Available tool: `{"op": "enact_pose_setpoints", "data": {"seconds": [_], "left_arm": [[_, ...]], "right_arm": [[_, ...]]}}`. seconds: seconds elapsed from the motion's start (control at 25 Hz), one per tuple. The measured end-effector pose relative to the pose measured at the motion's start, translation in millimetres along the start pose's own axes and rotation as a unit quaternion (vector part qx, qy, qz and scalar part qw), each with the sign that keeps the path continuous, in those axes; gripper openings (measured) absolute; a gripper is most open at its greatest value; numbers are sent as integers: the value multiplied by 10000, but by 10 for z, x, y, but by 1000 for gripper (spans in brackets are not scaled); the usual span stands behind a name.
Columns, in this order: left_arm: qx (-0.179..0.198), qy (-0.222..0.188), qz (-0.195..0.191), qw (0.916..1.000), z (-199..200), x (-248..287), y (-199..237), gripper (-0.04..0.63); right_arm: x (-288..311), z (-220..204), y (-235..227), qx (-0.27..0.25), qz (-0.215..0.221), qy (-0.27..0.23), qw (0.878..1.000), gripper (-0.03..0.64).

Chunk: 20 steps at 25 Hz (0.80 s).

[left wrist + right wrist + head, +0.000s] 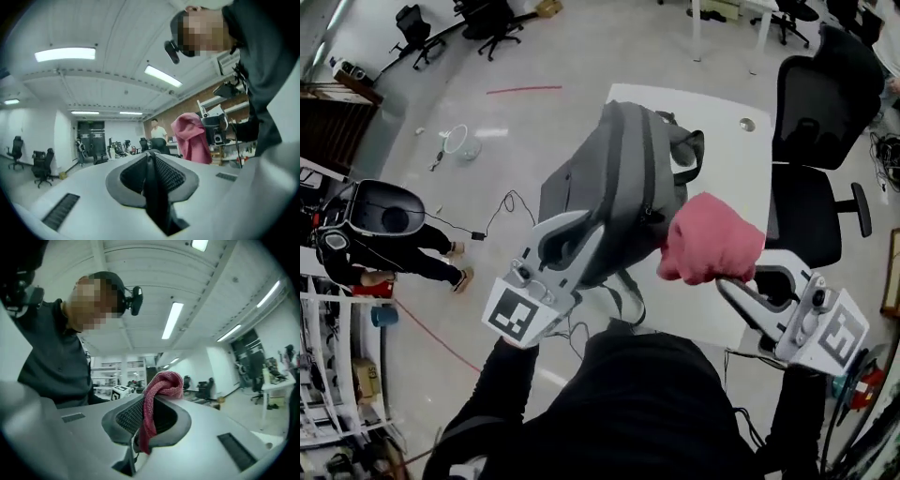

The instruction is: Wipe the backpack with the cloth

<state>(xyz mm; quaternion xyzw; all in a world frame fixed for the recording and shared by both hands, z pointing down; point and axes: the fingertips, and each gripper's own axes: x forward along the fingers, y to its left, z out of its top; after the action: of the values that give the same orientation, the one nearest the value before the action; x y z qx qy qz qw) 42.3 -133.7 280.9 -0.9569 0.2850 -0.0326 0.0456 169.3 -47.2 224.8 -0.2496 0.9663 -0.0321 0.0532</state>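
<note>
Left gripper (584,232): jaws pressed together on a thin dark fold or strap of the backpack (623,169), holding the grey bag up over the white table (727,155). The bag's long axis ran from that grip up and away from the person. Right gripper (728,281): jaws pinching the pink cloth (712,239), which was bunched just right of the bag's side. Contact could not be told. Right hand was nearer that face, with nothing between them. A black chair (820,112) stood beyond the table.
</note>
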Motion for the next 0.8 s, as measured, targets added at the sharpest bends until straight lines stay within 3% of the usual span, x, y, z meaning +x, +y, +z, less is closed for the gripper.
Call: {"op": "enact_pose_setpoints", "data": {"seconds": [0.12,0.2,0.28,0.36,0.52,0.68,0.8], "left_arm": [[-530,-412,205,9975,12,-509,306,65],[-652,-584,268,9958,11,-691,386,60],[-716,-677,231,9949,27,-827,438,58],[-913,-735,140,9930,28,-950,493,57],[-832,-798,48,9933,-11,-1123,569,57],[-653,-695,-47,9954,-99,-1189,597,57],[-759,-719,-228,9943,-104,-1197,624,57]], "right_arm": [[804,-68,308,-647,971,674,9909,38],[1324,-251,235,-1234,984,1404,9774,38],[1737,-334,20,-1492,580,1986,9669,38],[2024,-274,-256,-1390,303,2352,9615,38],[2457,-389,-1090,-1476,-187,3571,9221,38],[2609,-583,-2040,-1746,-1524,4163,8792,38],[2457,-531,-2630,-1801,-2623,4090,8553,38]]}}
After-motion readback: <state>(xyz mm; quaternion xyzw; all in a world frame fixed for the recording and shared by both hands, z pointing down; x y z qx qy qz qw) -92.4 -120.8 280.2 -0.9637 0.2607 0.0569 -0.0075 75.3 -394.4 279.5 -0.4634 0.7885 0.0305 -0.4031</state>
